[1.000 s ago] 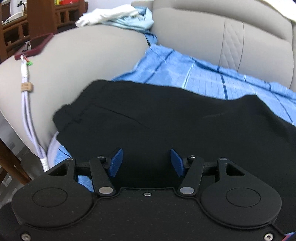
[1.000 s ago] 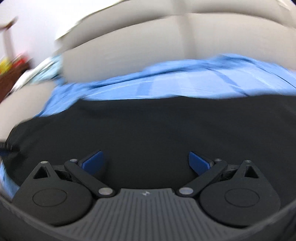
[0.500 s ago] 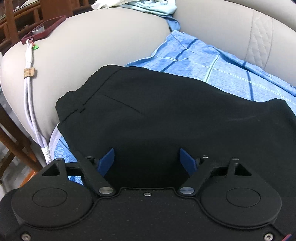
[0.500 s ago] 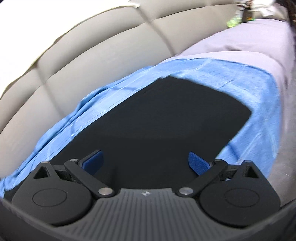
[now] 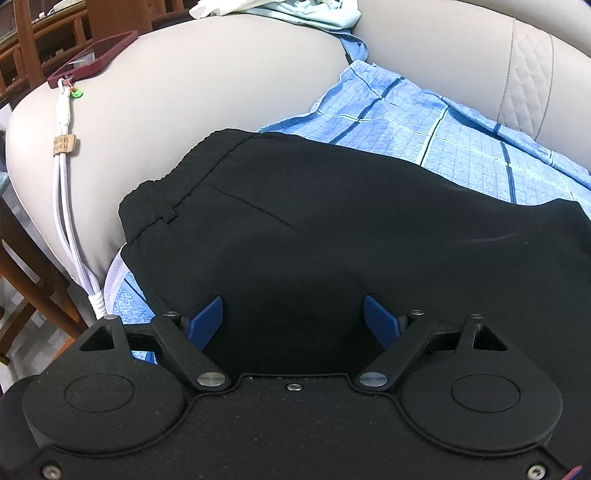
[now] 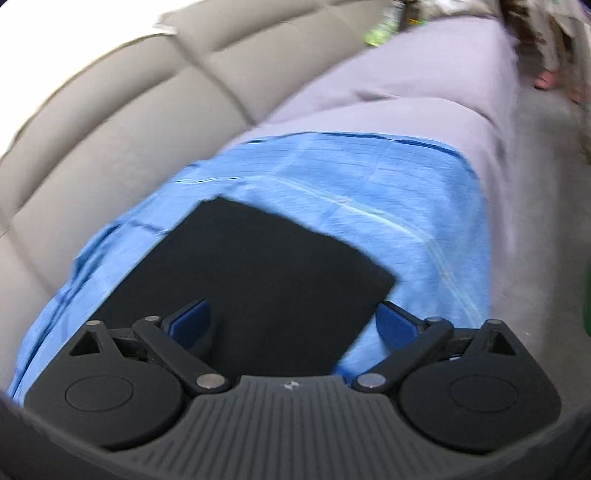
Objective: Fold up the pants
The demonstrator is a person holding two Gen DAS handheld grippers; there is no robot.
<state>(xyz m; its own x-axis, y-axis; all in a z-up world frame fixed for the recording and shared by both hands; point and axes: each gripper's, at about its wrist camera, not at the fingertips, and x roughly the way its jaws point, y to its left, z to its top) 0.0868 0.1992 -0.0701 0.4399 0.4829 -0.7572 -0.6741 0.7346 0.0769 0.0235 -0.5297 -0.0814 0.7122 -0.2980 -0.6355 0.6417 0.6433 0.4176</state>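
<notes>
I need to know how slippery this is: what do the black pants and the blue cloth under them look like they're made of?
Black pants: likely smooth, matte woven fabric with a gathered elastic waistband. Blue cloth: seemingly textured woven cotton with a checked, grid-like surface.

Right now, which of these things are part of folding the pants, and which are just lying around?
Part of the job:
black pants
left claw, open
right claw, open

Just lying about:
blue checked sheet under the pants
phone in a red case
white cord
heap of pale clothes
</notes>
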